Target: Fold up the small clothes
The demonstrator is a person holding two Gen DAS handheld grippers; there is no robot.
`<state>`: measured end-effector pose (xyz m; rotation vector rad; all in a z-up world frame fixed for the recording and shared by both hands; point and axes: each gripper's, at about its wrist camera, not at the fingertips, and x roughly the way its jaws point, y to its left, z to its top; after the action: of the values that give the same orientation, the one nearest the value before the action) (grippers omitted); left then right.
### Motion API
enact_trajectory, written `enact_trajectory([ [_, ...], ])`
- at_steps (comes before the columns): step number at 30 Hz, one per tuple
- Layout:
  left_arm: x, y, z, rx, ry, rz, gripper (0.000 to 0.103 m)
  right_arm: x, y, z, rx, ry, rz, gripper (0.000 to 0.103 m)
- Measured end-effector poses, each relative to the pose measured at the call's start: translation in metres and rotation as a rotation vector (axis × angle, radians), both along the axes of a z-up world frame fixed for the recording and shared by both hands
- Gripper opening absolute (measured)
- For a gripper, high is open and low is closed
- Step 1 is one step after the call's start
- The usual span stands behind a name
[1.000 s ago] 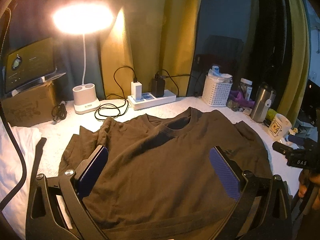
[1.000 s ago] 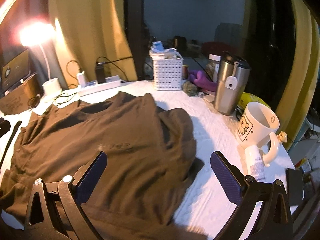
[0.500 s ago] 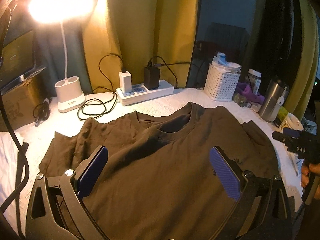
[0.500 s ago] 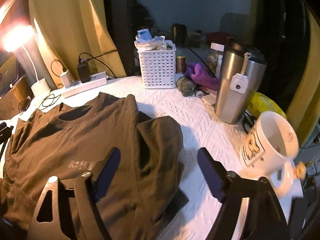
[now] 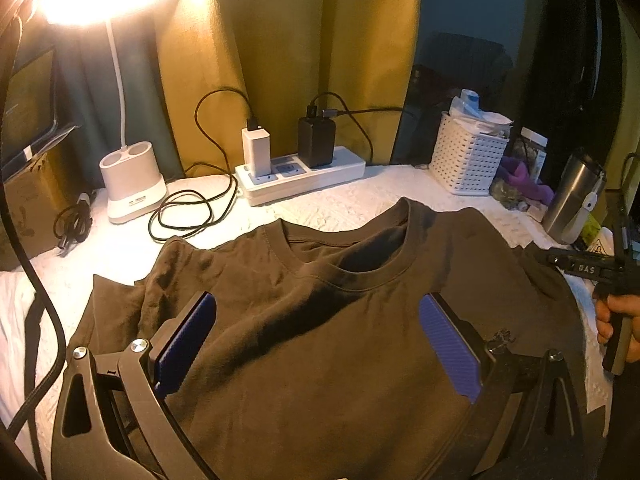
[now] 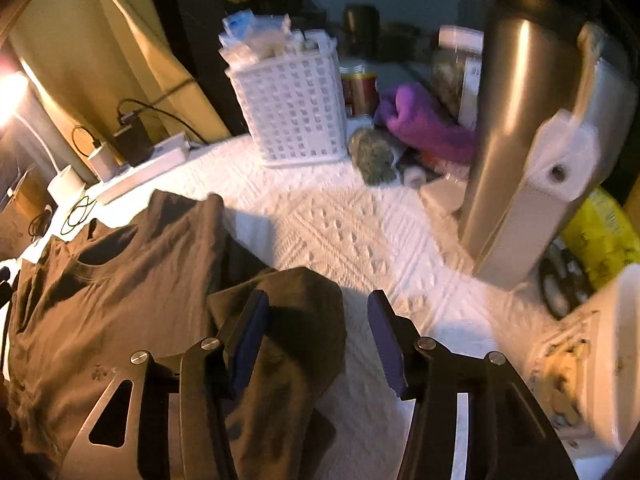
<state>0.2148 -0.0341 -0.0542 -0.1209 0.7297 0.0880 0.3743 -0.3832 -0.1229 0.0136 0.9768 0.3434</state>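
Note:
A dark brown T-shirt [image 5: 340,360] lies face up on the white quilted cloth [image 5: 340,204], collar [image 5: 348,276] toward the wall. My left gripper [image 5: 318,308] hovers open over the chest just below the collar, with nothing between its blue pads. In the right wrist view my right gripper [image 6: 318,300] is low over the shirt's right sleeve [image 6: 308,320]. Its jaws are closing with the sleeve's edge between them, and the pads do not press on it. A hand [image 5: 616,320] holding the right gripper's black frame [image 5: 588,268] shows at the right edge of the left wrist view.
Along the back stand a lit desk lamp [image 5: 132,184], loose cables [image 5: 188,212], a power strip [image 5: 304,176] with chargers and a white basket [image 6: 292,108]. A steel tumbler [image 6: 520,128], a purple cloth [image 6: 420,120] and a white mug [image 6: 592,352] crowd the right side.
Both grippers have come forward and down toward the shirt. The left now sits nearer the collar. The right has shifted over the right sleeve and its jaws have narrowed to about half.

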Motion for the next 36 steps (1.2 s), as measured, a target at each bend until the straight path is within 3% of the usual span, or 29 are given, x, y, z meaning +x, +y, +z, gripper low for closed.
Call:
enact_trajectory([
  [2,0.0,0.002,0.0,-0.002,0.0,0.001,0.1,0.0,0.002,-0.007,-0.001,0.014,0.011,0.053],
  [4,0.0,0.004,0.0,-0.002,0.0,0.003,0.1,-0.003,0.006,-0.007,-0.004,0.008,0.043,0.028],
  [5,0.0,0.005,0.0,-0.003,-0.001,0.004,0.1,-0.004,0.008,-0.007,-0.001,0.01,0.055,0.009],
  [6,-0.001,0.005,0.0,-0.003,-0.001,0.004,0.1,-0.006,0.009,-0.006,-0.011,-0.003,0.051,0.006],
  [14,-0.011,0.014,0.007,0.002,-0.021,0.007,0.1,-0.022,-0.022,0.03,-0.024,-0.113,-0.102,0.004],
  [19,-0.023,0.031,0.013,-0.005,-0.045,0.035,0.1,-0.043,-0.02,0.062,-0.032,-0.175,-0.13,0.004],
  [29,-0.058,0.082,0.016,-0.04,-0.084,0.094,0.1,-0.08,0.049,0.104,-0.045,-0.262,-0.051,0.004],
  [36,-0.082,0.115,0.011,-0.082,-0.1,0.116,0.1,-0.081,0.118,0.086,-0.068,-0.207,0.041,0.004],
])
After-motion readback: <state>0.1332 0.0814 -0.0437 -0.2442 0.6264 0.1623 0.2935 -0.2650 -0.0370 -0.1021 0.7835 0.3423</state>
